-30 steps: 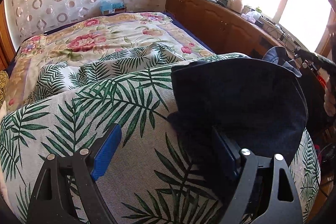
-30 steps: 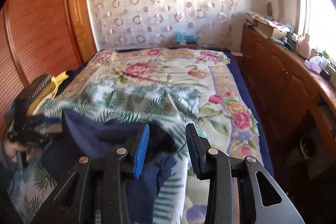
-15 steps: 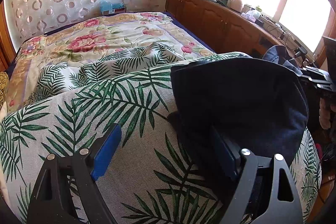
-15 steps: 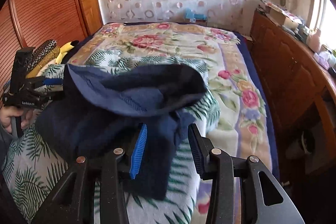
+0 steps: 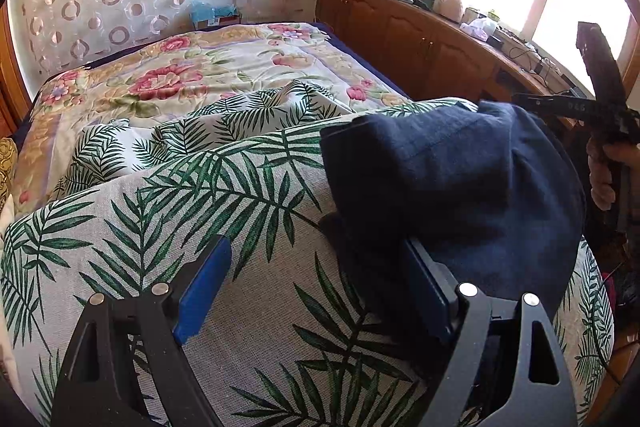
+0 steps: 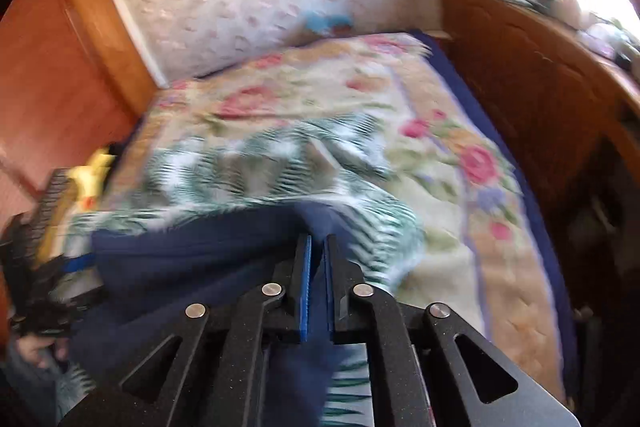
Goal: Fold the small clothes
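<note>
A dark navy garment (image 5: 452, 179) lies bunched on the palm-leaf cover (image 5: 240, 203) at the near end of the bed. My left gripper (image 5: 316, 291) is open, its right finger tucked at the garment's near edge, its left finger (image 5: 204, 287) over bare cover. In the blurred right wrist view my right gripper (image 6: 316, 247) is shut on a fold of the navy garment (image 6: 192, 259) and holds it up. The right gripper also shows at the right edge of the left wrist view (image 5: 600, 99).
A floral quilt (image 5: 192, 75) covers the far half of the bed. A wooden cabinet (image 5: 432, 47) with clutter runs along the right under the window. A wooden wardrobe (image 6: 60, 67) stands on the left. A yellow object (image 6: 94, 171) lies by the pillow side.
My right gripper has closed on the navy garment's fold and moved, blurring its view. The garment's far edge has lifted. The left gripper has stayed in place, open.
</note>
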`<state>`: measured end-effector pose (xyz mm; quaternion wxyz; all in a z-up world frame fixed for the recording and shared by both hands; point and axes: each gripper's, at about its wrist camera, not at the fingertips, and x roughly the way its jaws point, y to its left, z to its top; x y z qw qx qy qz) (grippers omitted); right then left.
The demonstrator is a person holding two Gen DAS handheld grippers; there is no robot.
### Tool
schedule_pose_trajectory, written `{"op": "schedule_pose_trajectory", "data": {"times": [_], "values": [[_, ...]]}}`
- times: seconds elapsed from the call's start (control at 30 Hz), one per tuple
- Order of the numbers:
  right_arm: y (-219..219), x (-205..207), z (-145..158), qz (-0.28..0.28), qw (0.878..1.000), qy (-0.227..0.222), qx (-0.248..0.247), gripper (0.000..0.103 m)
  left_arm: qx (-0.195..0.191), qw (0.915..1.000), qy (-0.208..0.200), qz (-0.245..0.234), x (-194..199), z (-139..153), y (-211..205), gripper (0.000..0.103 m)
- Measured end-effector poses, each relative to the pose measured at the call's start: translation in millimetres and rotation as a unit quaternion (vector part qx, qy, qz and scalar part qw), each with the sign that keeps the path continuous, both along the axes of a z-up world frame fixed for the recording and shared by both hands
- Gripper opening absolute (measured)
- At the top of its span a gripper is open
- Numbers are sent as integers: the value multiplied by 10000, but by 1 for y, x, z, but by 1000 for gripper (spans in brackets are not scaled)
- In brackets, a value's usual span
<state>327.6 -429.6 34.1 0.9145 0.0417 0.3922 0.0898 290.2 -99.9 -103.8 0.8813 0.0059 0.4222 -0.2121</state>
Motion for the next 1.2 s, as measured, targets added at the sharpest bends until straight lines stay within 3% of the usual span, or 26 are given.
{"op": "schedule_pose_trajectory", "data": {"times": [0.07,0.17,0.27,0.3,0.6,0.87,1.13,1.2], "values": [[-5,-3,0,-59,9999,-4,-83,28,-16,10000,2,5,1,0,1,86],[-6,-18,6,126,9996,-175,-156,34,-13,10000,-1,10,1,0,0,86],[5,-40,6,440,9987,-241,-122,65,-68,10000,-32,19,1,1,3,85],[7,-47,5,530,9983,-246,-80,71,-81,9999,-67,28,0,2,4,85],[3,-38,-43,728,9971,211,-13,73,-325,9992,-74,-231,4,18,-8,86],[6,-18,-52,713,9970,193,249,77,-201,9994,142,-258,16,7,-22,83],[12,-25,-50,799,9966,121,166,77,-120,9993,206,-294,13,1,-27,83],[14,-32,-44,846,9962,118,182,72,-125,9993,201,-299,12,0,-27,82]]}}
